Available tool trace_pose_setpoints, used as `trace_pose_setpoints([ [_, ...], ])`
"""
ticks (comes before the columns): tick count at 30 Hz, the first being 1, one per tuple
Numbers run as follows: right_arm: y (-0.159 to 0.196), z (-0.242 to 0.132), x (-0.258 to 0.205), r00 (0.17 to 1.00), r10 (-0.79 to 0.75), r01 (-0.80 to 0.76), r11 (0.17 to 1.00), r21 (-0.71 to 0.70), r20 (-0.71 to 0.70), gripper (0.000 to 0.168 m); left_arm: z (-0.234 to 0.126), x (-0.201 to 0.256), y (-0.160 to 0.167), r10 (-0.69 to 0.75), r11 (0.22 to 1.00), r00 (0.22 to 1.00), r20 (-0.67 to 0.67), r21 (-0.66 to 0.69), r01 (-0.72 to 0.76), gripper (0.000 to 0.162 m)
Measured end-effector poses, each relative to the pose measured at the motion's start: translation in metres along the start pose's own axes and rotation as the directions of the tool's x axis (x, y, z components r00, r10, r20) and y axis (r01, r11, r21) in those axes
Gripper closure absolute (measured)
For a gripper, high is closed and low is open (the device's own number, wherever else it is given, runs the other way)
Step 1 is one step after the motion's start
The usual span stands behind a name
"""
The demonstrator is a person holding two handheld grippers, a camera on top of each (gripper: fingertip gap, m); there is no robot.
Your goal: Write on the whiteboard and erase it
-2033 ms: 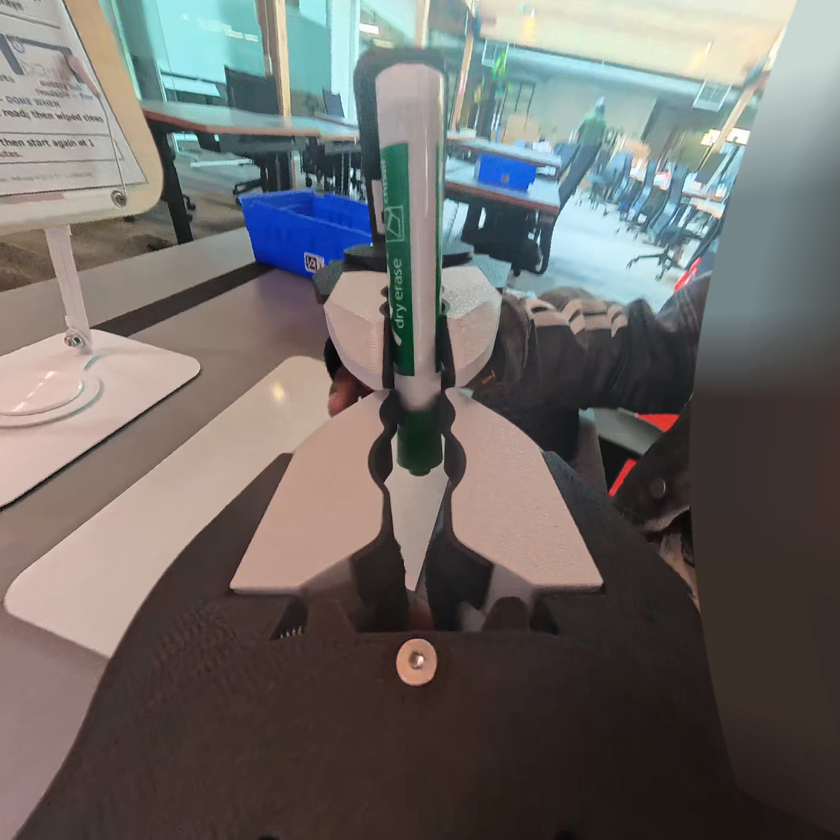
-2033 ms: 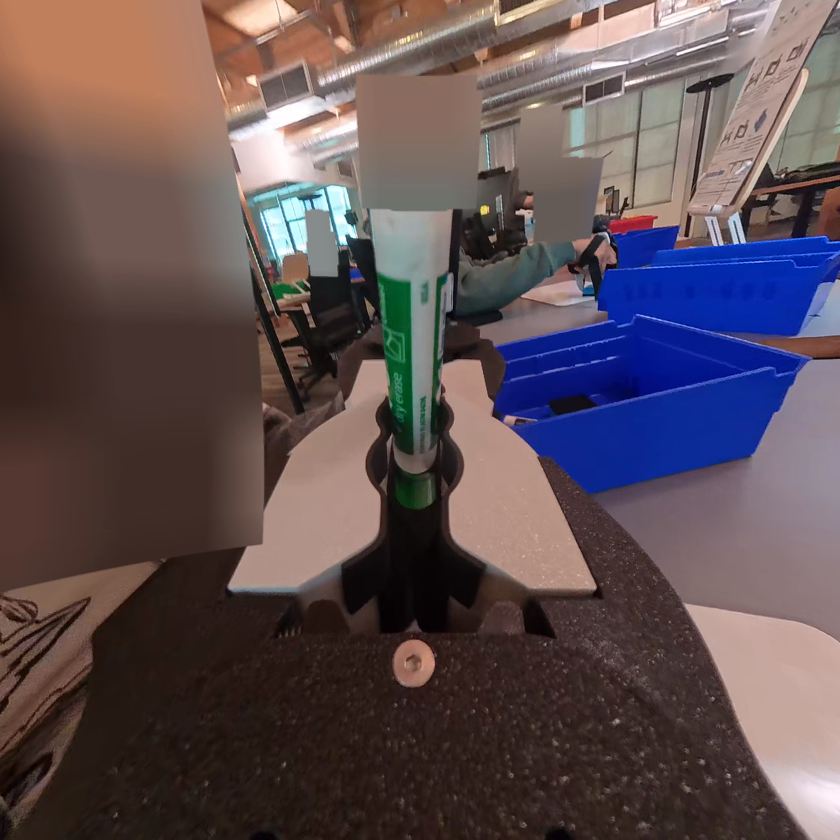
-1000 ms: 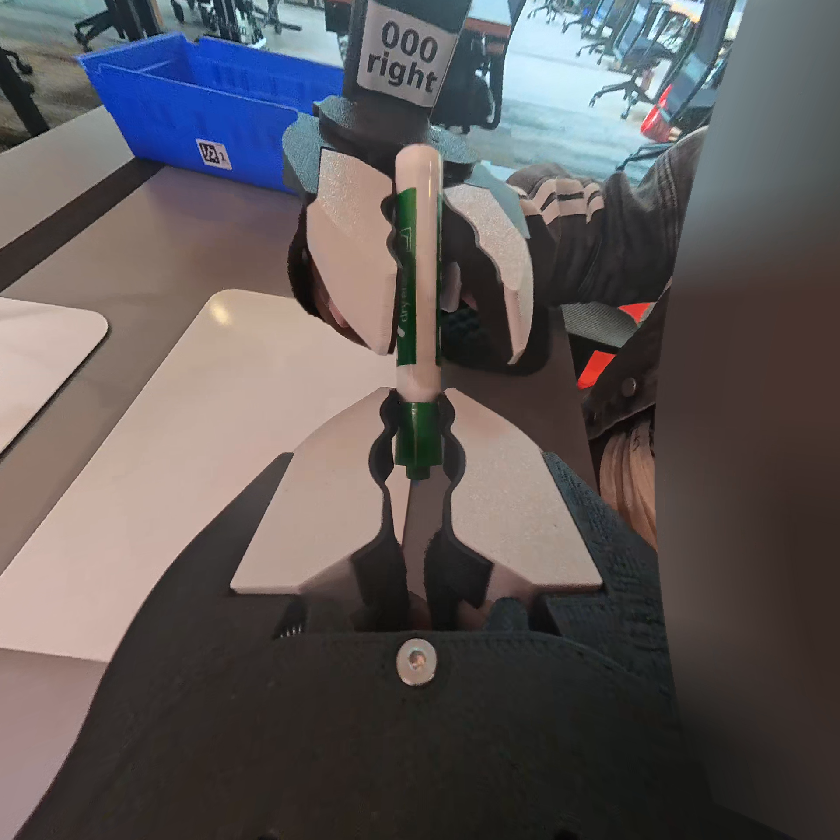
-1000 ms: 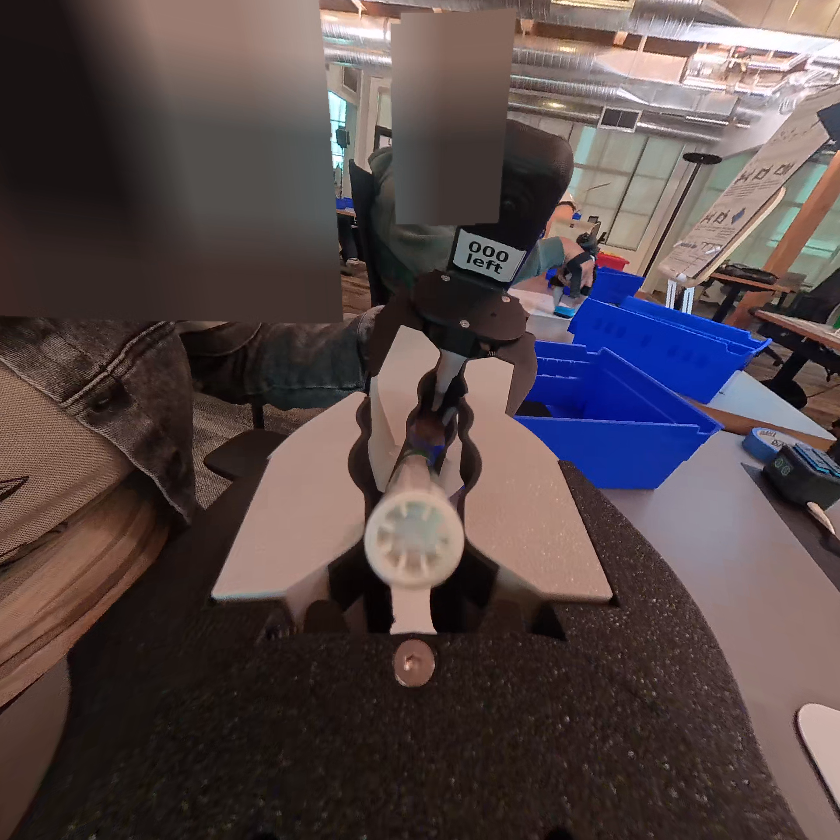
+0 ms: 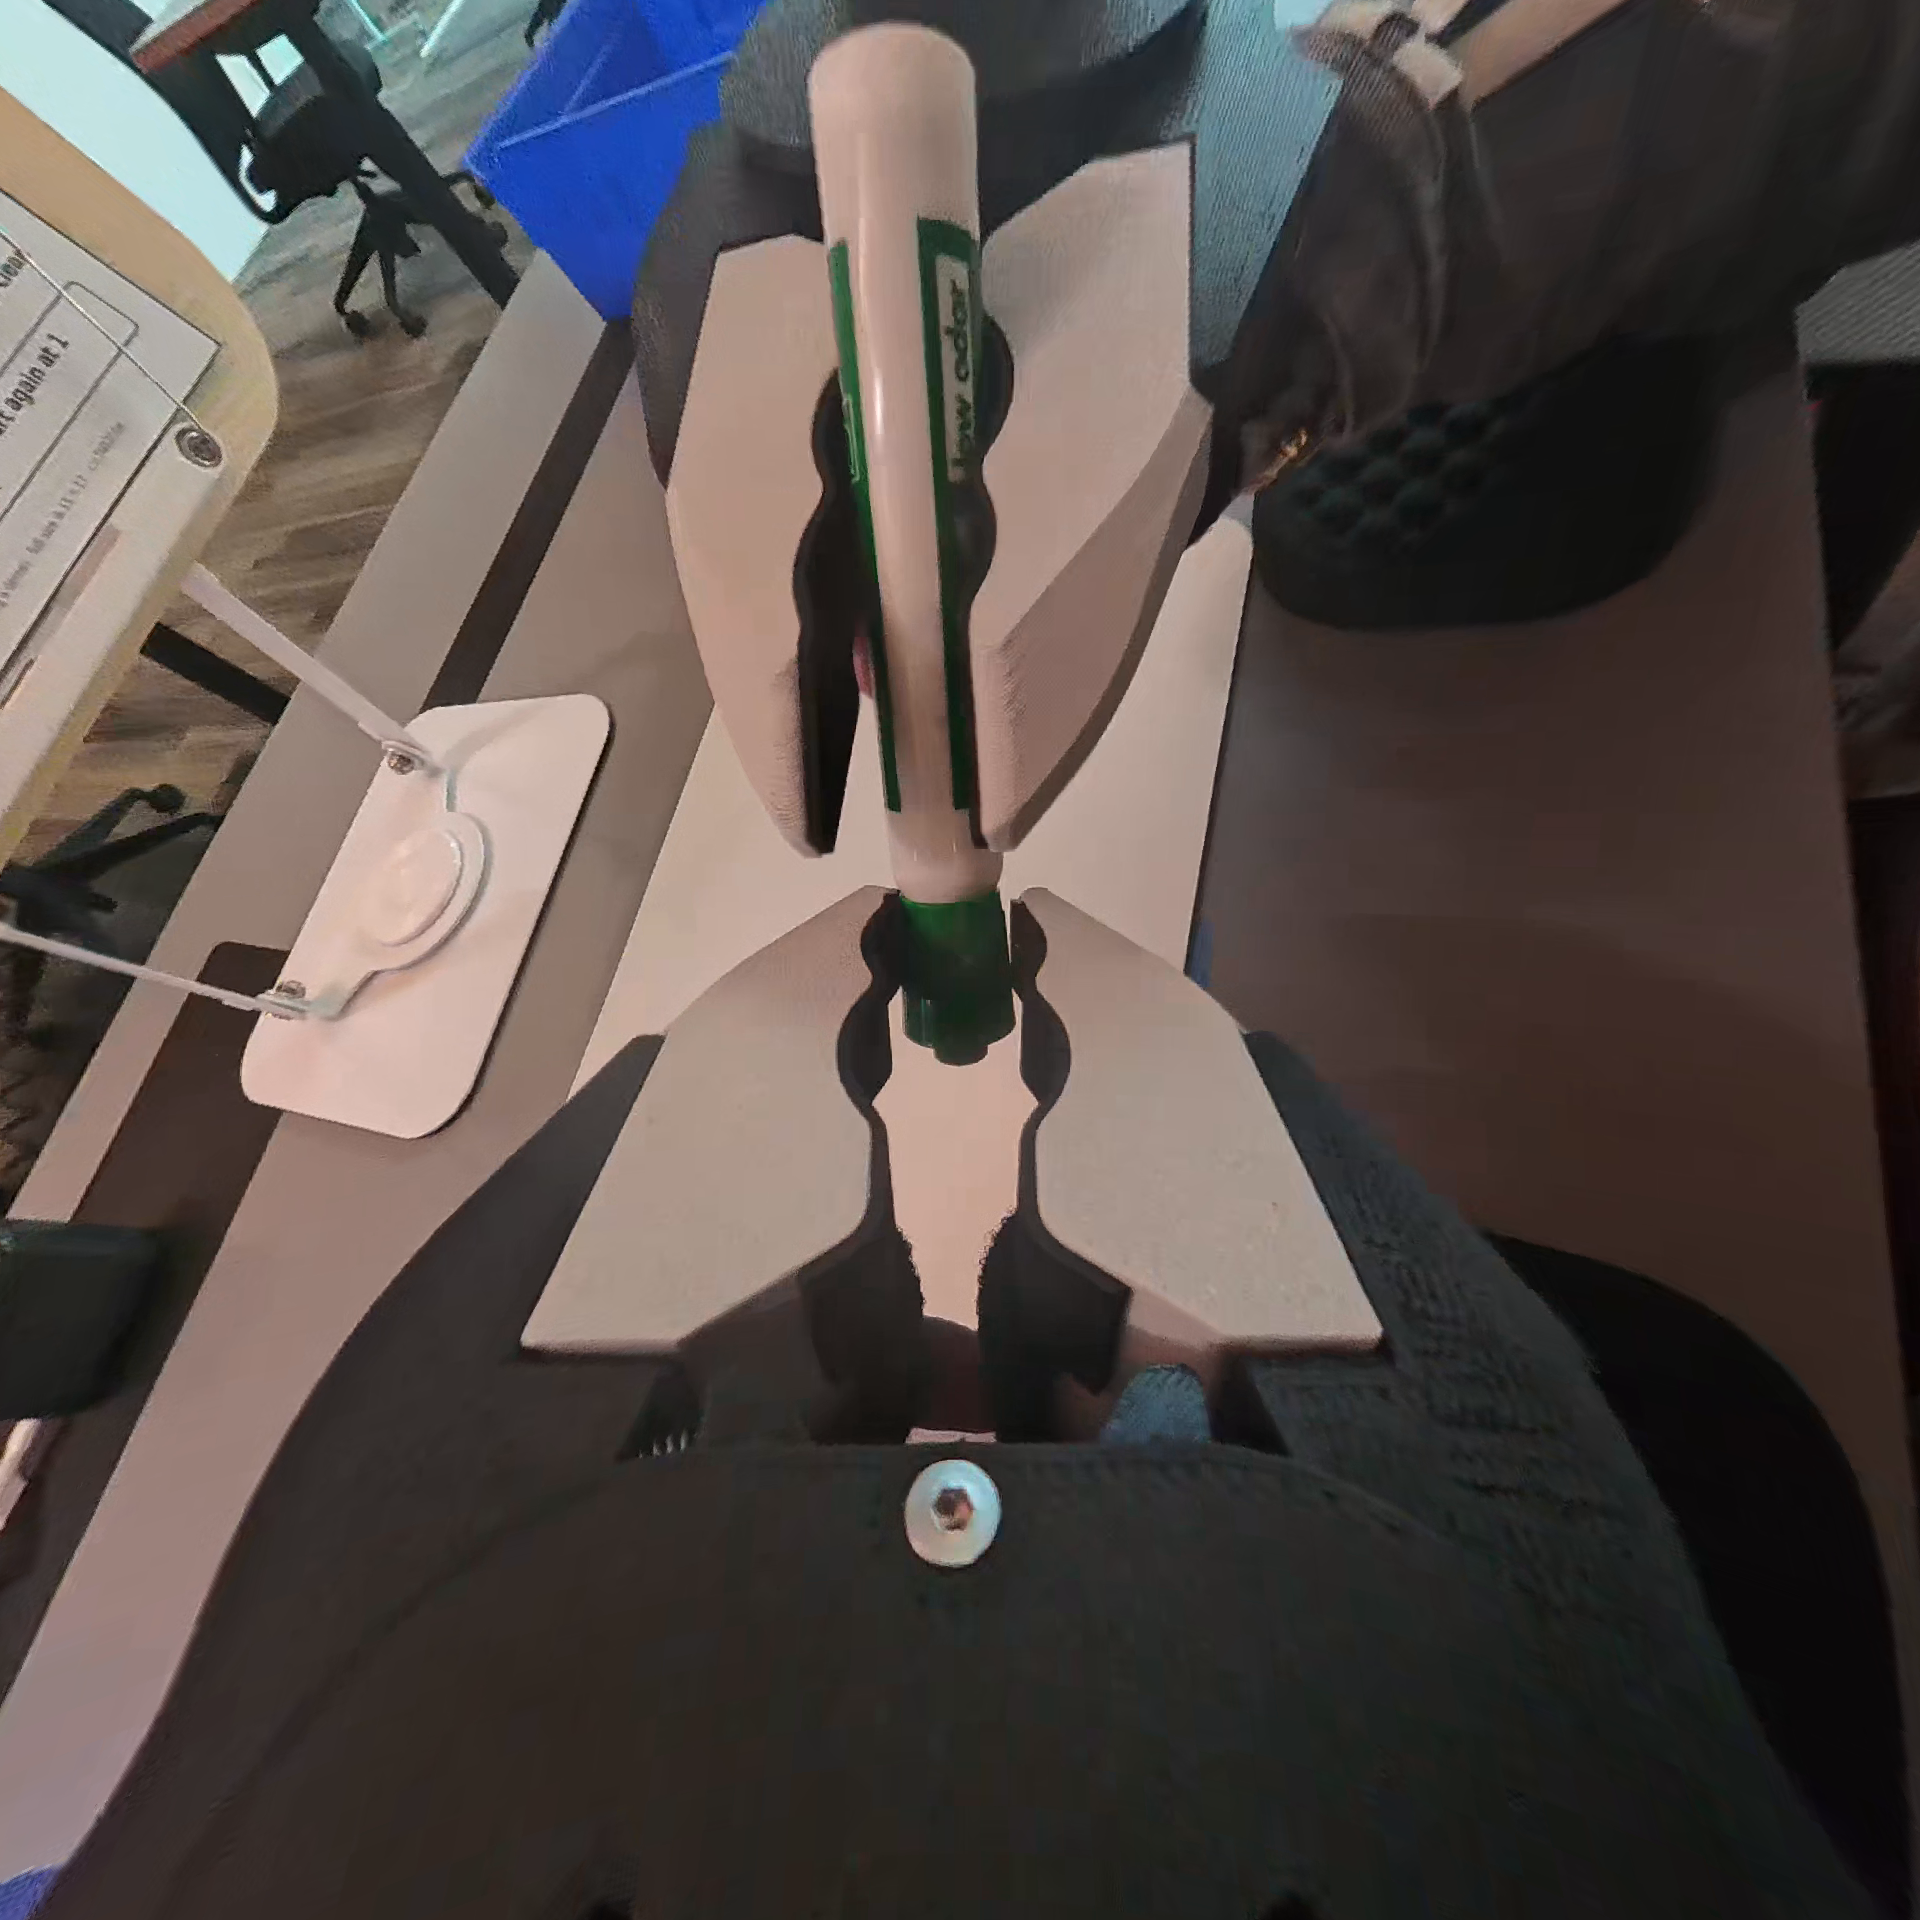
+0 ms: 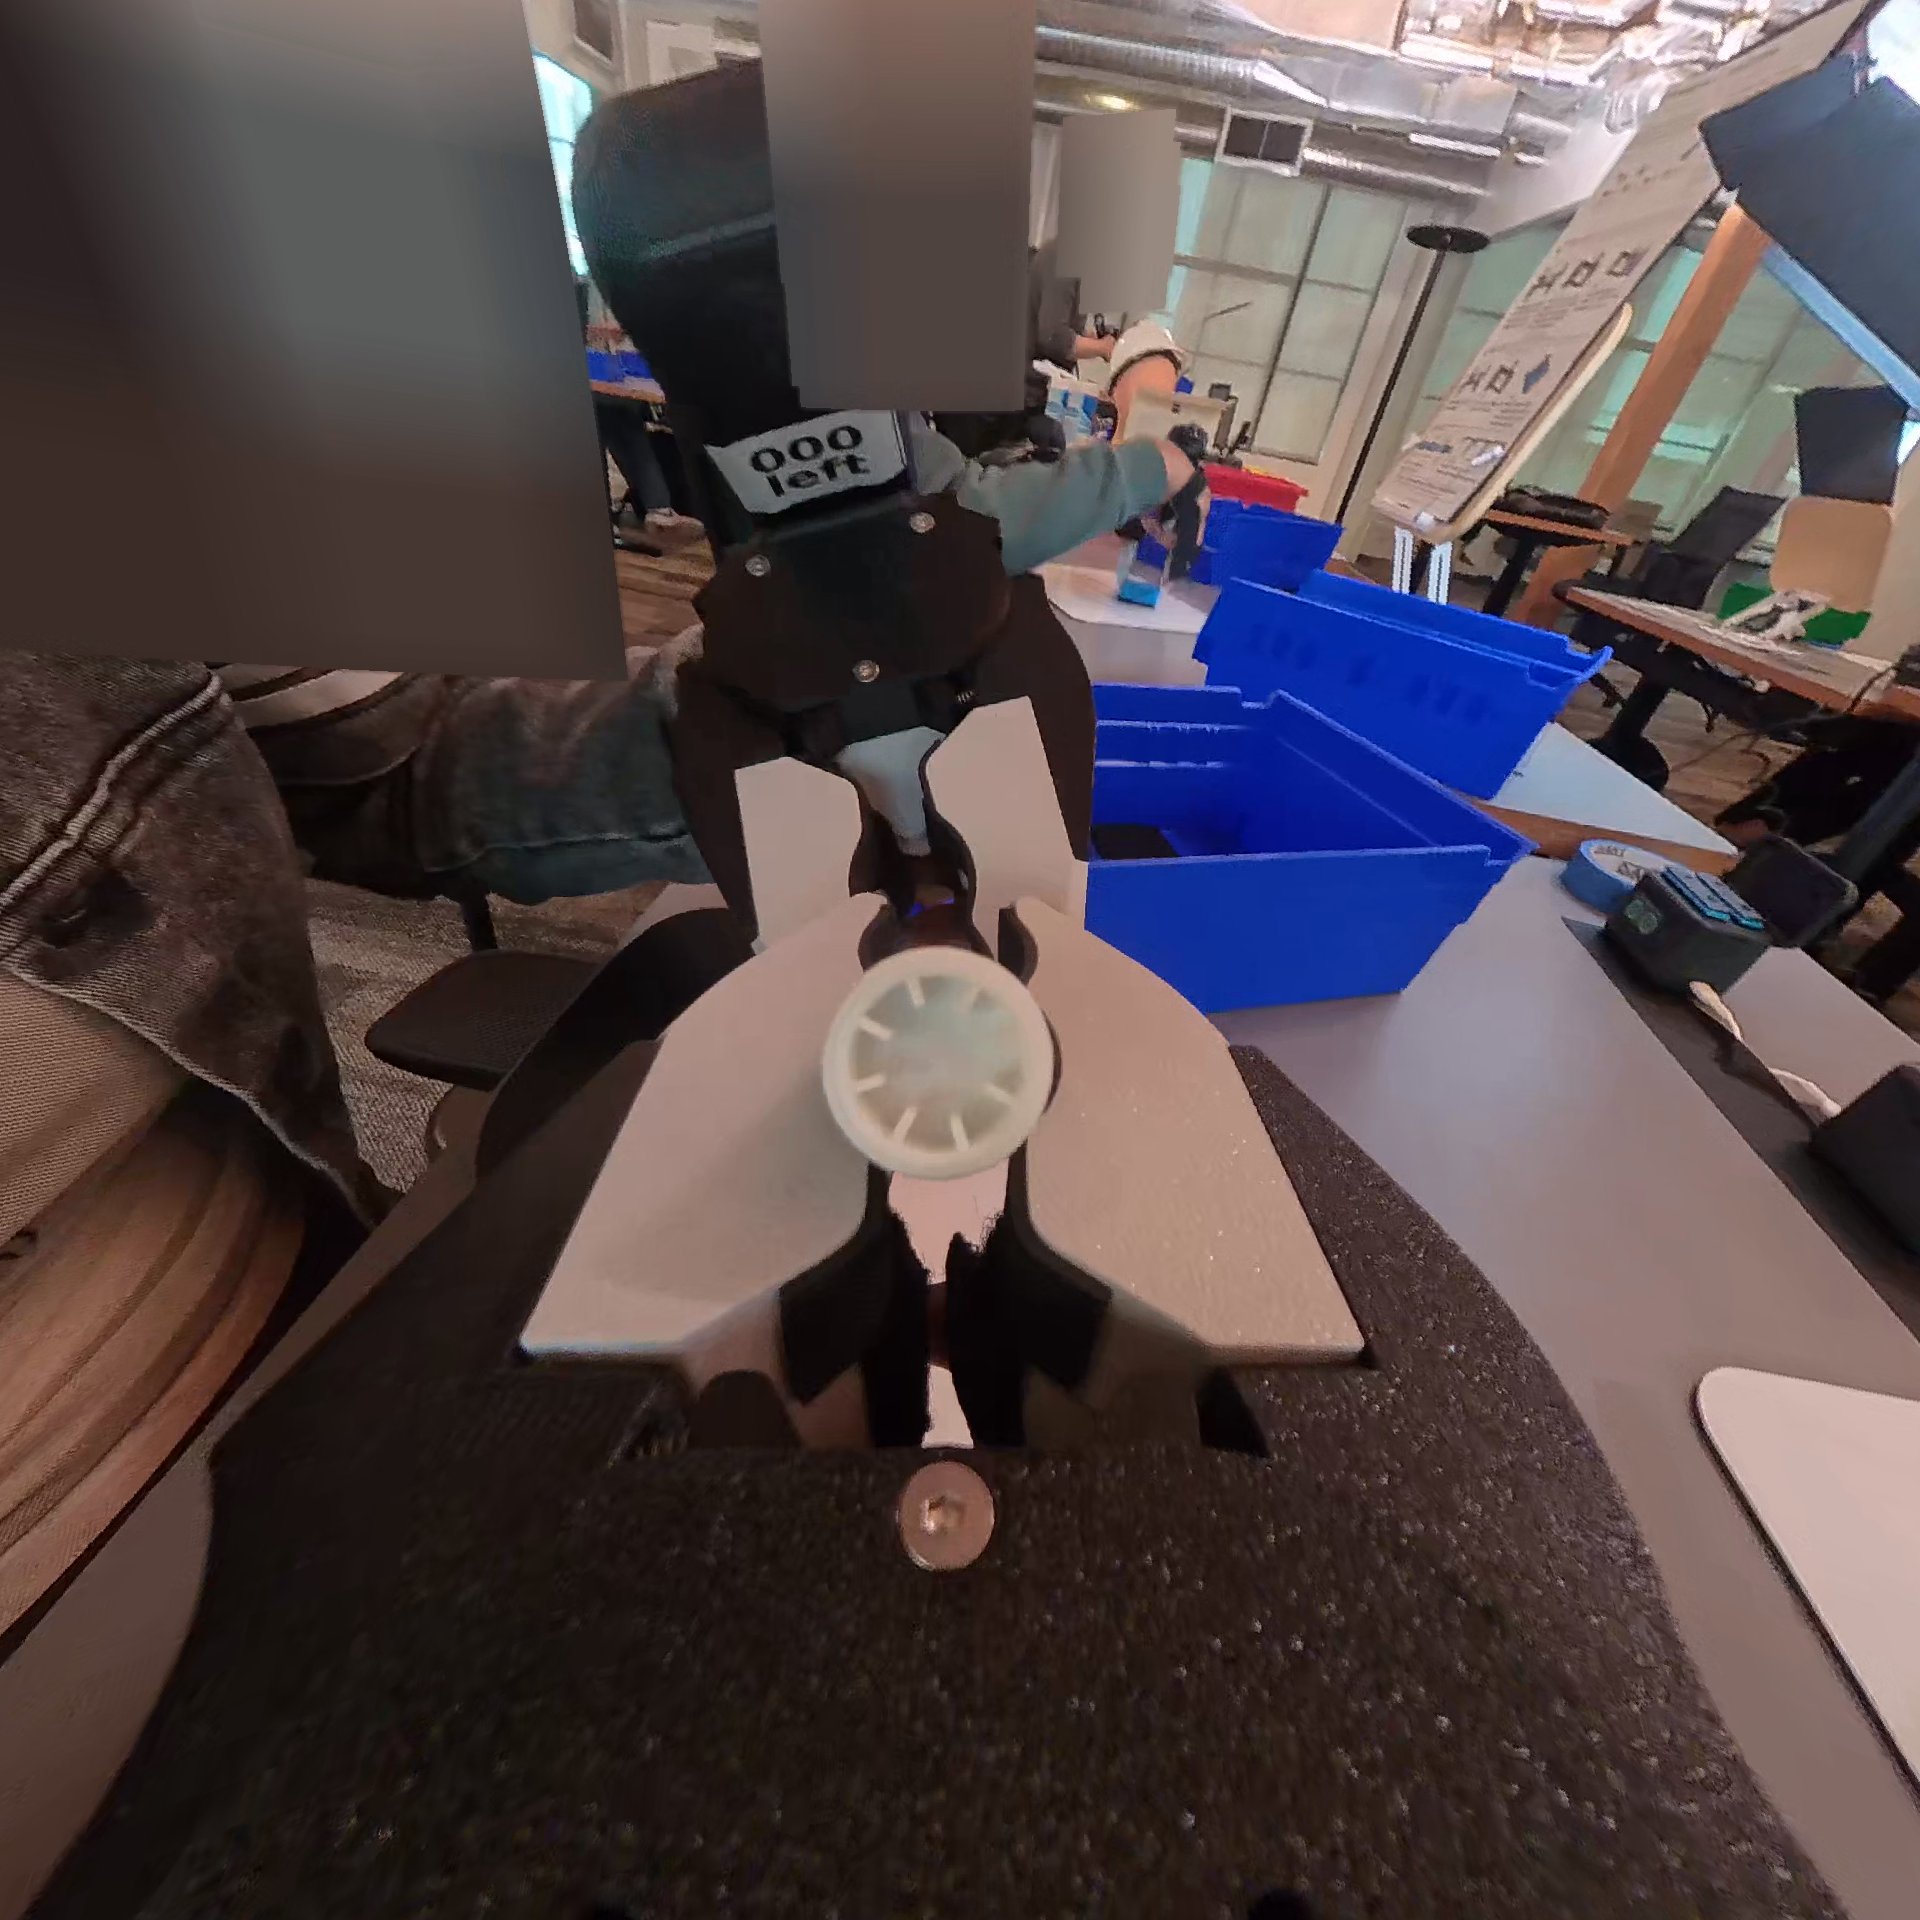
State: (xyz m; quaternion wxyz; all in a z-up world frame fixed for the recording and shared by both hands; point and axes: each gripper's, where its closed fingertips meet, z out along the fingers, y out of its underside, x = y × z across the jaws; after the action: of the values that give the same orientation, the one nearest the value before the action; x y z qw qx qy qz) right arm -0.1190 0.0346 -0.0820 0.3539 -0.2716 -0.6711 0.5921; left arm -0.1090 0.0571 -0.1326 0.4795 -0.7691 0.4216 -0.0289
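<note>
Left gripper [image 5: 951,971] jaws clamped on green cap [image 5: 954,982], right gripper [image 5: 904,821] gripping marker [image 5: 914,499] barrel, both now tilted lower over bench [image 5: 1507,883], cap seemingly still seated.

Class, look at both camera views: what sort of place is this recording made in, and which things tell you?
Probably an open-plan office or lab workspace. Long grey tables carry blue plastic bins, office chairs stand on the floor, and exposed ceiling ducts run overhead.
</note>
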Motion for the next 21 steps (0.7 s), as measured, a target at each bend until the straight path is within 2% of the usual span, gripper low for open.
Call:
trace_pose_setpoints([
  [3,0.006,0.001,-0.002,1.000,0.000,-0.001,0.999,-0.032,-0.019,0.149,0.005,0.003,0.005,0.038,0.999,0.999,0.014,-0.030,-0.037,0.142],
  [9,0.016,-0.005,-0.006,0.997,0.038,-0.044,0.996,-0.081,-0.074,0.149,0.011,0.011,0.006,-0.004,1.000,1.000,-0.004,0.010,0.004,0.142],
  [14,0.017,-0.011,-0.013,0.991,0.073,-0.077,0.996,-0.033,-0.115,0.149,0.013,0.022,0.001,-0.072,0.994,0.996,-0.052,0.079,0.076,0.142],
  [16,0.016,-0.012,-0.016,0.990,0.068,-0.072,0.997,-0.032,-0.123,0.150,0.012,0.027,-0.001,-0.132,0.985,0.985,-0.112,0.099,0.143,0.142],
  [21,-0.001,-0.015,-0.022,0.990,0.062,-0.059,0.998,0.028,-0.124,0.149,-0.001,0.029,-0.016,-0.131,0.976,0.981,-0.142,0.156,0.153,0.142],
])
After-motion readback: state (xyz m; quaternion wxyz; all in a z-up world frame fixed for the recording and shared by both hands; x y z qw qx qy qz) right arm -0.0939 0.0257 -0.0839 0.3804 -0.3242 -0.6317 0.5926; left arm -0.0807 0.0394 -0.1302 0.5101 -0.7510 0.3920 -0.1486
